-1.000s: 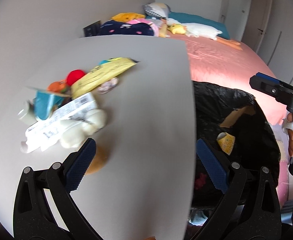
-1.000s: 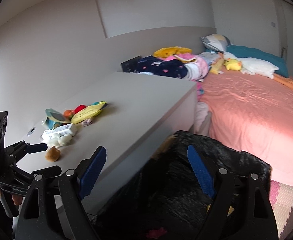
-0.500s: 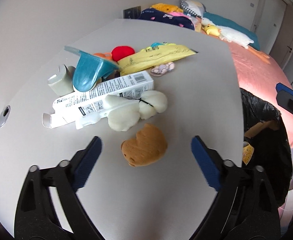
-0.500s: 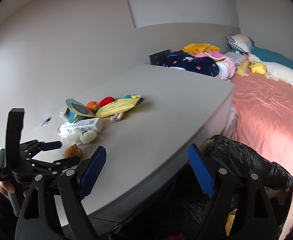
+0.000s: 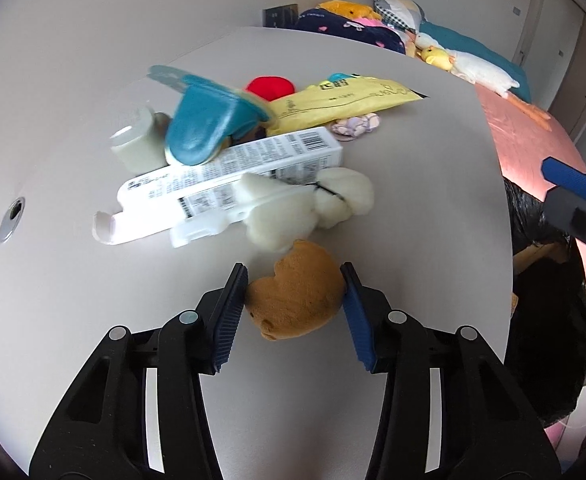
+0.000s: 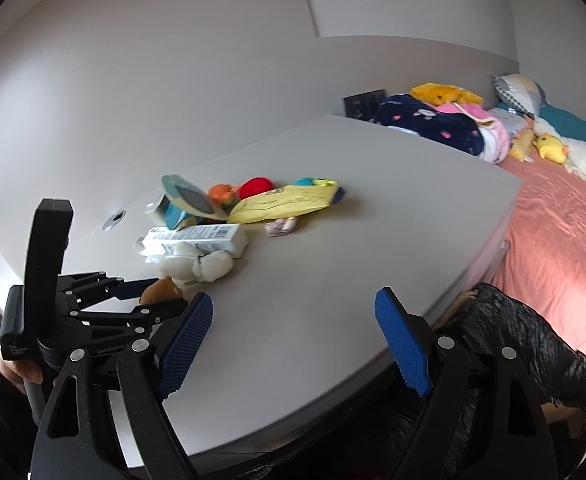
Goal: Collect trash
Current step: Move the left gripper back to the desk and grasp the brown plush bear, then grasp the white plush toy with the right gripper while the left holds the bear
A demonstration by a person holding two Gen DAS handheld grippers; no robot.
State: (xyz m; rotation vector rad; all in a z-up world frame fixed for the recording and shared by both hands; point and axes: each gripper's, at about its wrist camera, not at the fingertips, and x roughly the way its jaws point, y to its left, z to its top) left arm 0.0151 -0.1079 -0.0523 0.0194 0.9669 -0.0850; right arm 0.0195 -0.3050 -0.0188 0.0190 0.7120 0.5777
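Left gripper pinches a soft brown plush scrap; right gripper gapes wide, empty.
Squashy plush could slip free when lifted toward the black bin bag.

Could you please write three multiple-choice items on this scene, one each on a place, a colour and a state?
1. Where is the brown plush?
A. in the black bag
B. between the left gripper's fingers
C. on the bed

2. What colour is the flat envelope?
A. yellow
B. green
C. purple

3. How is the right gripper?
A. shut on the white box
B. shut on nothing
C. open, holding nothing

Answers: 1 B, both blue pads flank it on the table; 2 A, plainly yellow; 3 C, its fingers stand wide apart.
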